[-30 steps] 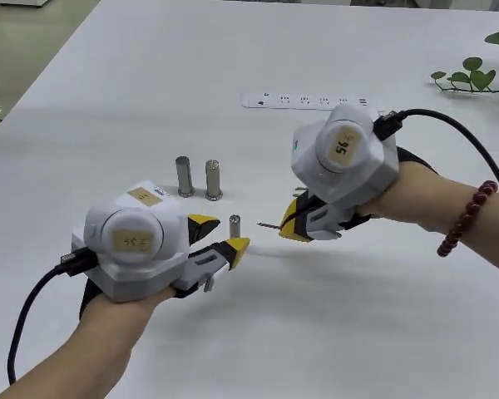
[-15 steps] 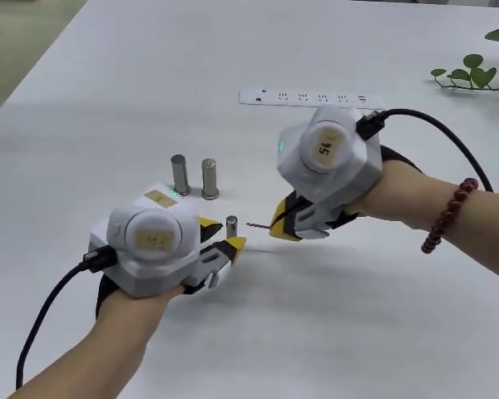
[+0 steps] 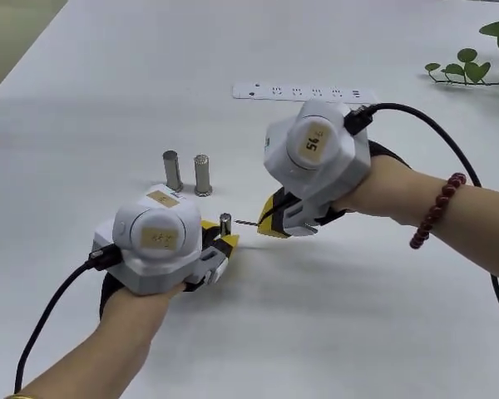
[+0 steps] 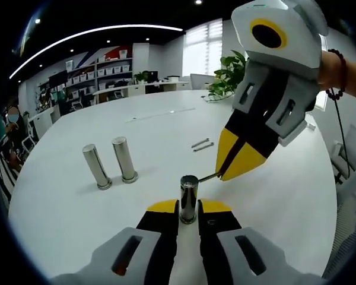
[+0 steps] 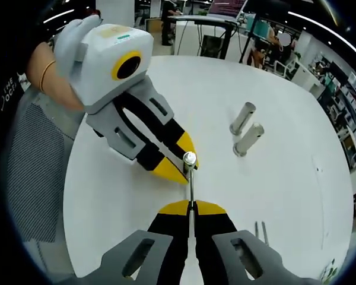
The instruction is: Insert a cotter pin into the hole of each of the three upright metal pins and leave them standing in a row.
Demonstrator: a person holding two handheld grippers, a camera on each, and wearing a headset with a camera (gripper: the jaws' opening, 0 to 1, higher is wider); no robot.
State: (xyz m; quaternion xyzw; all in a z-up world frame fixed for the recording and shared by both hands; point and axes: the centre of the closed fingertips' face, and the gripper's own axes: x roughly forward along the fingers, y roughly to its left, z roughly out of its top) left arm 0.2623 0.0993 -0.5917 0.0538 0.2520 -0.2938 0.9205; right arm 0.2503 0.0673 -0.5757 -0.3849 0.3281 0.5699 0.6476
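Moved: my right gripper (image 3: 272, 226) has carried the cotter pin (image 5: 191, 185) up to the metal pin (image 4: 188, 196), at its head.
Left gripper (image 4: 188, 209): clamped low on that upright metal pin.
Right gripper: pinching the cotter pin's tail.
Handling: cotter pin light, thin, probably bendy; metal pin stiff and slick, so I hold it low.

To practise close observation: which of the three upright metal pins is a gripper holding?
The lone front pin, clamped by the left gripper; the other two pins stand free.

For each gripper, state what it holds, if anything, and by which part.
The left gripper holds the nearest metal pin low on its shaft; the right gripper pinches a cotter pin by its rear end, tip toward that pin.
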